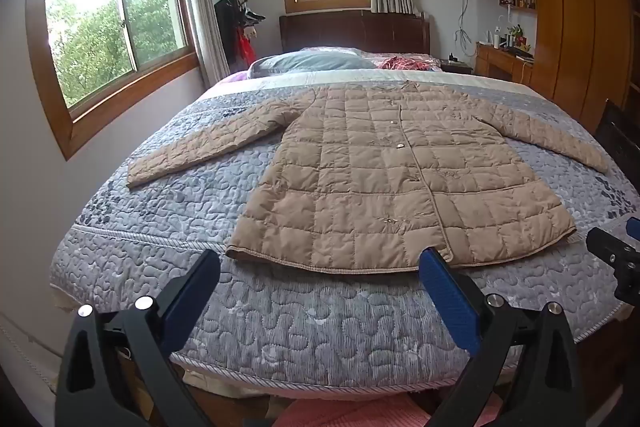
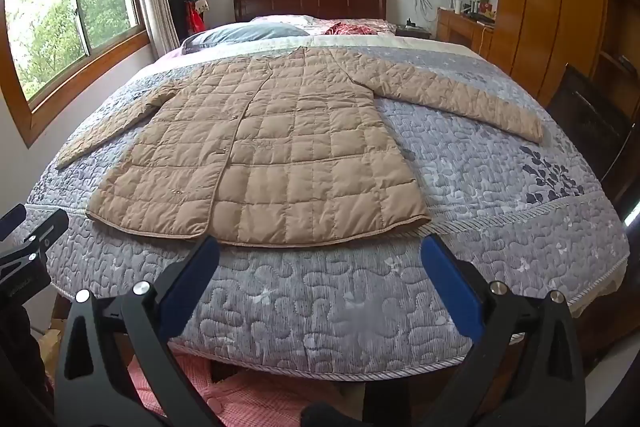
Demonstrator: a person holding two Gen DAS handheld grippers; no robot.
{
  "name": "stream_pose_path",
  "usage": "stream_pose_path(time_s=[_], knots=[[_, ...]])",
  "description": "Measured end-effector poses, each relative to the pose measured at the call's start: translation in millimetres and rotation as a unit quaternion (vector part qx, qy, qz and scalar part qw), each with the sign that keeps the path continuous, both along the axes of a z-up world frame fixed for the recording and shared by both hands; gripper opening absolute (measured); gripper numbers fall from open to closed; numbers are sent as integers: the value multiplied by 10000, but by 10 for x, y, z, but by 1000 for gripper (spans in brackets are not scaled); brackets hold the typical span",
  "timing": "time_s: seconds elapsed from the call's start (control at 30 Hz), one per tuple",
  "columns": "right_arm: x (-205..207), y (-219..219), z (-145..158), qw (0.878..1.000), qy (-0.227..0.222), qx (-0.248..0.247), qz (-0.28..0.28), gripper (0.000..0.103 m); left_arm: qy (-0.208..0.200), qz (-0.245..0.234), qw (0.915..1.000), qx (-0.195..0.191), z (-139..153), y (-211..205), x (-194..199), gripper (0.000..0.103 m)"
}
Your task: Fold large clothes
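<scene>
A tan quilted coat (image 1: 384,179) lies flat and face up on the bed, sleeves spread out to both sides, hem toward me. It also shows in the right wrist view (image 2: 276,155). My left gripper (image 1: 320,259) is open and empty, held just short of the hem above the bedspread. My right gripper (image 2: 320,245) is open and empty, also just short of the hem, toward the coat's right half. The right gripper shows at the right edge of the left wrist view (image 1: 616,259).
The coat rests on a grey quilted bedspread (image 1: 304,319). Pillows (image 1: 312,61) and a red cloth lie by the dark headboard (image 1: 356,31). Windows and a coat rack (image 1: 236,15) stand on the left, a wooden wardrobe (image 1: 576,27) and desk on the right.
</scene>
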State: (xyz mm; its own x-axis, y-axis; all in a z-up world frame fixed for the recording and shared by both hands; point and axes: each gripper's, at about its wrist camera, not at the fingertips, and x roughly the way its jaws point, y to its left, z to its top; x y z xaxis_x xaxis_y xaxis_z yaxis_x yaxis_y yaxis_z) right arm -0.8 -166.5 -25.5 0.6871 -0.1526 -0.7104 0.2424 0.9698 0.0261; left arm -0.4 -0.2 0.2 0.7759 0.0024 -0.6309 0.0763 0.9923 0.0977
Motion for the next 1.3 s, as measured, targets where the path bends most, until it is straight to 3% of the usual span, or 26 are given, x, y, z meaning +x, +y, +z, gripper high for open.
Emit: stream_pose_path(time_s=[1.3], knots=[[41, 12, -8, 10000, 26, -17, 2, 100, -1, 7, 10000, 59, 24, 2, 33, 99]])
